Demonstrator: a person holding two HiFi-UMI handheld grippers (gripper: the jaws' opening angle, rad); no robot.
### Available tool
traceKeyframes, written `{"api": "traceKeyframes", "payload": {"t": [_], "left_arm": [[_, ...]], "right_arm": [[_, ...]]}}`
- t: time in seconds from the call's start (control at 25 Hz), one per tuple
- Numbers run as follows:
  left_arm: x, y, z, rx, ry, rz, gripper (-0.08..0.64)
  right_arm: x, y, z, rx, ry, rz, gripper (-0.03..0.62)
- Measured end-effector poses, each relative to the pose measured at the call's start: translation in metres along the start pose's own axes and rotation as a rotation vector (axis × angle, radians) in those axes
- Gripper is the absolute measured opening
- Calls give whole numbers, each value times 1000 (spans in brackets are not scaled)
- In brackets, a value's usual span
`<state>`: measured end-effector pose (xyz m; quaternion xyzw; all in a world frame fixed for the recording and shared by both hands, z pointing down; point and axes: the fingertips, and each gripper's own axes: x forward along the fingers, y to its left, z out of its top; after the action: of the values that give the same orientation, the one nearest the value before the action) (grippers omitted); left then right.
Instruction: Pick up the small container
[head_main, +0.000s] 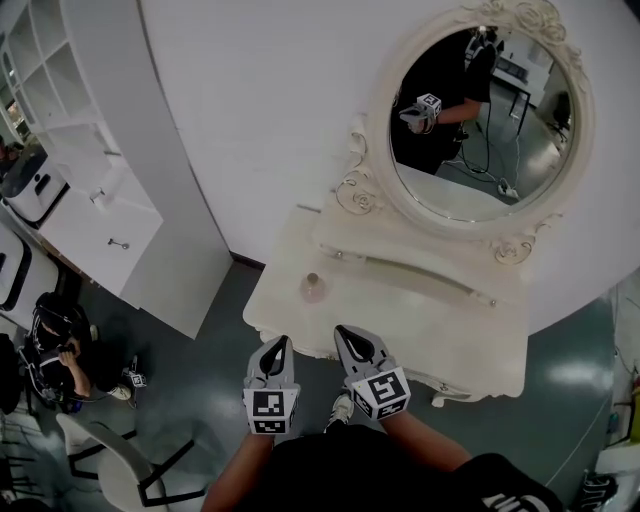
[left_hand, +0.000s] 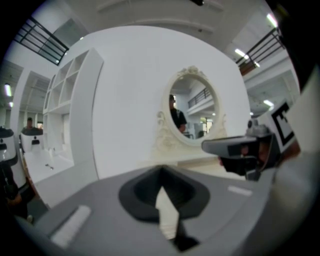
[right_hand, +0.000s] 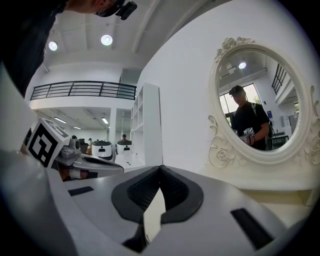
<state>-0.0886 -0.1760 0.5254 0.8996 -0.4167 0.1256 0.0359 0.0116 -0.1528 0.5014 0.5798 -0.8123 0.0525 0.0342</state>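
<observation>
The right tool (right_hand: 159, 169), jaws together and empty, faces the ornate mirror (right_hand: 261, 100).

Bright ceiling lights (right_hand: 106, 40) give even light; fisheye edges darken, left gripper view blurred.

— Where is the small container (head_main: 313, 287)?
— On the left part of the dressing table (head_main: 450, 335), standing upright, nearer its front edge than the mirror side.
— What does it look like?
— Small, round and pale pinkish. It is too small to make out finer detail.
</observation>
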Motion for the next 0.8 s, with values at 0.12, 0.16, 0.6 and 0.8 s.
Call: {"api": "traceKeyframes", "payload": {"t": [0.12, 0.16, 0.6, 0.8], "left_arm": [[19, 1, 10, -3, 11, -8, 8], [26, 3, 13, -4, 13, -5, 8], [76, 16, 23, 7, 42, 37, 8], [92, 27, 22, 17, 62, 63, 8]], "right_arm": [[11, -17, 3, 6, -1, -1, 6], [14, -23, 4, 9, -3, -3, 6], [29, -73, 1, 70, -4, 11, 6], [37, -89, -4, 84, 5, 15, 6]]}}
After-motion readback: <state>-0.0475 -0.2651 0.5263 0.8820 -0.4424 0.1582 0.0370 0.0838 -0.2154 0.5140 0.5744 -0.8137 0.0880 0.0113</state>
